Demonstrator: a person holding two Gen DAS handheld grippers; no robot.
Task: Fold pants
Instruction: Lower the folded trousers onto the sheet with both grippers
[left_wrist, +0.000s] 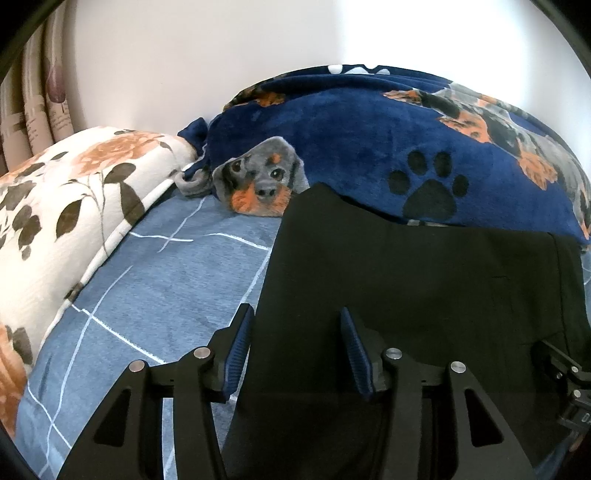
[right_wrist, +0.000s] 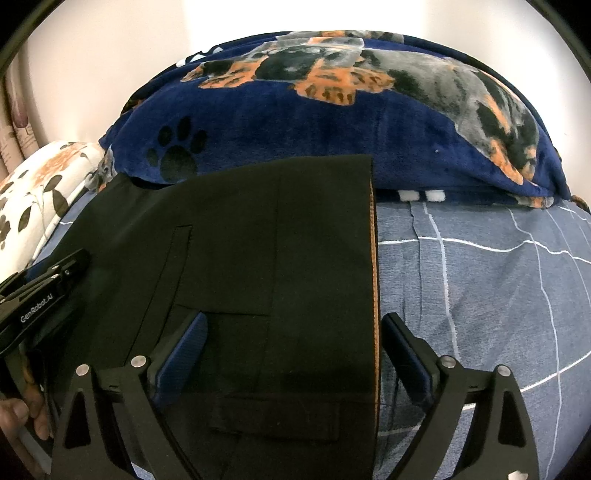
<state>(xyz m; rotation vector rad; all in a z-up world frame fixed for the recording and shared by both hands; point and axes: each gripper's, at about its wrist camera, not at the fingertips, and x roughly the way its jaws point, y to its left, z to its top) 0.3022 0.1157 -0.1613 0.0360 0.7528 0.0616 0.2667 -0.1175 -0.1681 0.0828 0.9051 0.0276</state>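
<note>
So the black pants (left_wrist: 424, 280) are lying flat on the blue checked bedsheet (left_wrist: 155, 280), far edge right up against the navy dog-print blanket (left_wrist: 351, 136) at the back. A floral pillow (left_wrist: 74, 206) sits off on the far left. The left gripper (left_wrist: 297, 350) has its jaws spread about halfway, hovering over the left edge of the pants, one finger over the sheet and one over the fabric, holding nothing. The right gripper (right_wrist: 293, 349) is spread wide open, straddling the right edge where the tan waistband lining (right_wrist: 375, 280) shows, also gripping nothing. Can't tell if either one actually touches the cloth
</note>
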